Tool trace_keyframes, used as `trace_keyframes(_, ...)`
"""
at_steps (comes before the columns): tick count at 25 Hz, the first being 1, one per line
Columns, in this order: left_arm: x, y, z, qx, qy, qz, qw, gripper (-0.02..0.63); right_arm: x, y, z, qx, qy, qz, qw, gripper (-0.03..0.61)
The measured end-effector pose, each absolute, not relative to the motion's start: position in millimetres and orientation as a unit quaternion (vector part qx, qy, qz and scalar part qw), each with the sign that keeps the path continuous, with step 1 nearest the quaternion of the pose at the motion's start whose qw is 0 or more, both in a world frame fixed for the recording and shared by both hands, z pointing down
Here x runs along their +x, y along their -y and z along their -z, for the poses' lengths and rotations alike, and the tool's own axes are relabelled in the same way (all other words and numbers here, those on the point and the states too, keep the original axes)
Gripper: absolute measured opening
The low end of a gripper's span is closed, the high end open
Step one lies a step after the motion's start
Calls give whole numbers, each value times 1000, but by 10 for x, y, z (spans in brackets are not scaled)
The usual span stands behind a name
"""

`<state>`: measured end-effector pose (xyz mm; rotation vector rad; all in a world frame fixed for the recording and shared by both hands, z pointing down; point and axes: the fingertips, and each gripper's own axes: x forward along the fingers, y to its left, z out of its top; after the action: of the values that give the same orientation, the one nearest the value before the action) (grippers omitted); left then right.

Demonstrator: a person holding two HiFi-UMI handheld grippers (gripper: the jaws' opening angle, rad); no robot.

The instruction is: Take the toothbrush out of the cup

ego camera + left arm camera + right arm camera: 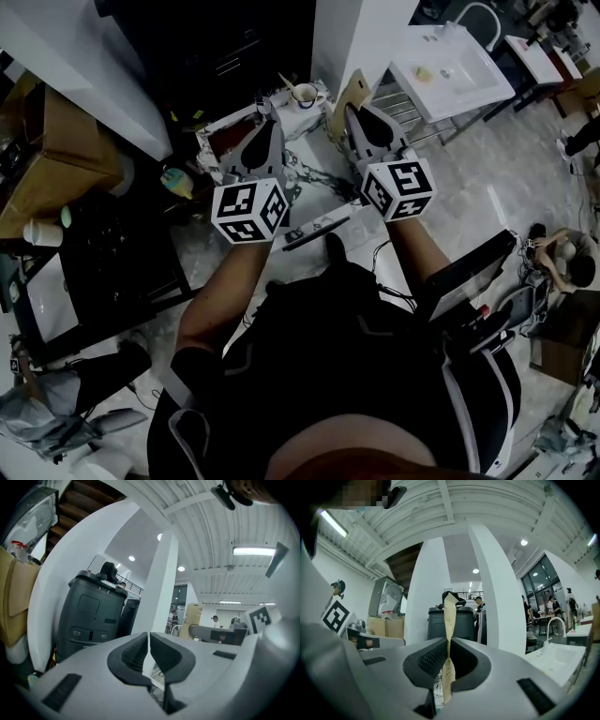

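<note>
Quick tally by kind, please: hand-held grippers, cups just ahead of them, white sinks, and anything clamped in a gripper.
Hand-held grippers: 2, the left hand-held gripper and the right hand-held gripper
Cup: 1
White sink: 1
Tan strip clamped in the right one: 1
Total: 5

My left gripper (149, 645) and right gripper (450, 643) are matt grey plastic, pads (433, 658) bumpy; the tan strip (450, 613) is matt.
</note>
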<state>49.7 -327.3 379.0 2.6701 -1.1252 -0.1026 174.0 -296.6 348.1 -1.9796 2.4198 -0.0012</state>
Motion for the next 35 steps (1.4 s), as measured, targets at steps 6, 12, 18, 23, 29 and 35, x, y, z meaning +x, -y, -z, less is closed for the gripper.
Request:
trace_keyframes(6, 1024, 3751, -4198, 891, 430, -4, 145, 37, 2137, 3184, -3540, -608, -794, 4, 3, 34)
trace_keyframes(12, 1337, 4202, -4613, 860, 479, -24, 173, 115, 2397, 3437, -3682, -570, -822, 10, -4, 34)
trace_keyframes(18, 1483, 4463, -5024, 825, 523, -41, 209, 120, 2599, 3619, -3819, -542, -840, 15, 0, 34)
trace_keyframes(23, 1582, 4708, -5264, 808, 547, -60, 211, 144, 2717, 3783, -3917, -532, -847, 18, -2, 34)
trace_keyframes(29, 1522, 4979, -5650, 786, 564, -82, 241, 186, 2747, 3958, -4038, -521, -853, 25, -8, 34)
trace_keyframes(35, 1581, 5171, -5889, 777, 567, -80, 263, 186, 2816, 4112, -4120, -522, -852, 44, -2, 34)
